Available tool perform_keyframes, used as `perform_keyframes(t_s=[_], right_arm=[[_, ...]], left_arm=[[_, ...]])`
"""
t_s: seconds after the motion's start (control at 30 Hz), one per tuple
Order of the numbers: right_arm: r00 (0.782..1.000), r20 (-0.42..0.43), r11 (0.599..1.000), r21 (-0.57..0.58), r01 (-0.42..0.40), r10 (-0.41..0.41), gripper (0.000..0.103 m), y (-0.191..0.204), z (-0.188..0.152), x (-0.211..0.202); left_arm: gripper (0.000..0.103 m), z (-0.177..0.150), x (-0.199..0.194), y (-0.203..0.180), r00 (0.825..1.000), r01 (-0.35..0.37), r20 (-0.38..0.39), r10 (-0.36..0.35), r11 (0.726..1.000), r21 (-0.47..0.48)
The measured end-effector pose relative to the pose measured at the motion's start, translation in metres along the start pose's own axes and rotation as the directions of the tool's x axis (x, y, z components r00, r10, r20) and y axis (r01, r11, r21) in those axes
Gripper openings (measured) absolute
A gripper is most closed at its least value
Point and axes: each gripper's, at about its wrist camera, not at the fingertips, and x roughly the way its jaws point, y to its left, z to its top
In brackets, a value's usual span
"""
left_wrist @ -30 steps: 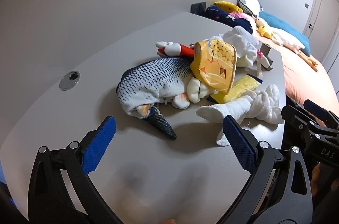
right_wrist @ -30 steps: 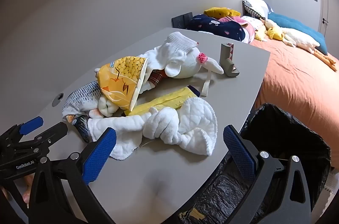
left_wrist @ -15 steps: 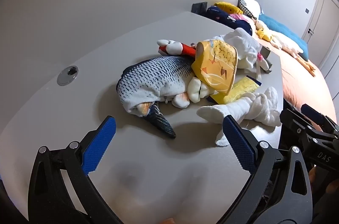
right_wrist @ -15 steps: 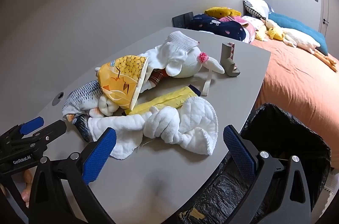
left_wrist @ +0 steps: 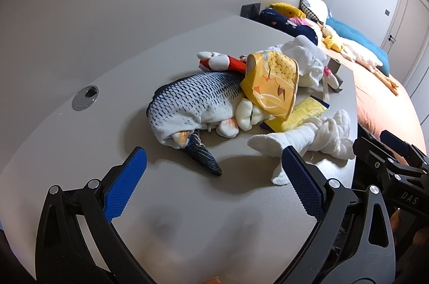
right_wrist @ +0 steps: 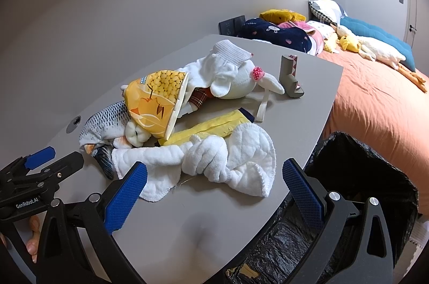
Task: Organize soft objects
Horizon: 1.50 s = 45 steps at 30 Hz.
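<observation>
A heap of soft things lies mid-table: a blue-scaled plush fish (left_wrist: 195, 101) (right_wrist: 107, 123), a yellow corn-print pouch (left_wrist: 273, 82) (right_wrist: 155, 101), a knotted white quilted cloth (left_wrist: 308, 139) (right_wrist: 214, 157), a flat yellow packet (left_wrist: 303, 113) (right_wrist: 209, 127) and a white plush rabbit (right_wrist: 230, 80). My left gripper (left_wrist: 211, 184) hovers open before the fish's tail, holding nothing. Over the table's near right corner my right gripper (right_wrist: 211, 190) is open and empty, just short of the white cloth.
The grey table (left_wrist: 80, 149) has a round metal grommet (left_wrist: 85, 97). A black-lined bin (right_wrist: 356, 192) stands below the table's right edge. A small grey stand (right_wrist: 289, 80) sits near the rabbit. Behind is an orange bed (right_wrist: 375, 101) with pillows and plush toys.
The left gripper has drifted slightly, so the pile sits a little lower and nearer in its view. The right gripper has barely moved. Both stayed open.
</observation>
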Motion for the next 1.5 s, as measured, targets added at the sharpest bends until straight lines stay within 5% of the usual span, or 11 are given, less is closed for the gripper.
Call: perform_keyframes(t_s=[1.5], right_arm=[[0.999,0.014,0.999,-0.010,0.031,-0.031,0.100,-0.001,-0.003,0.000]], left_arm=[[0.097,-0.003,0.003,-0.010,1.000,-0.024,-0.006,0.024,0.999,0.047]])
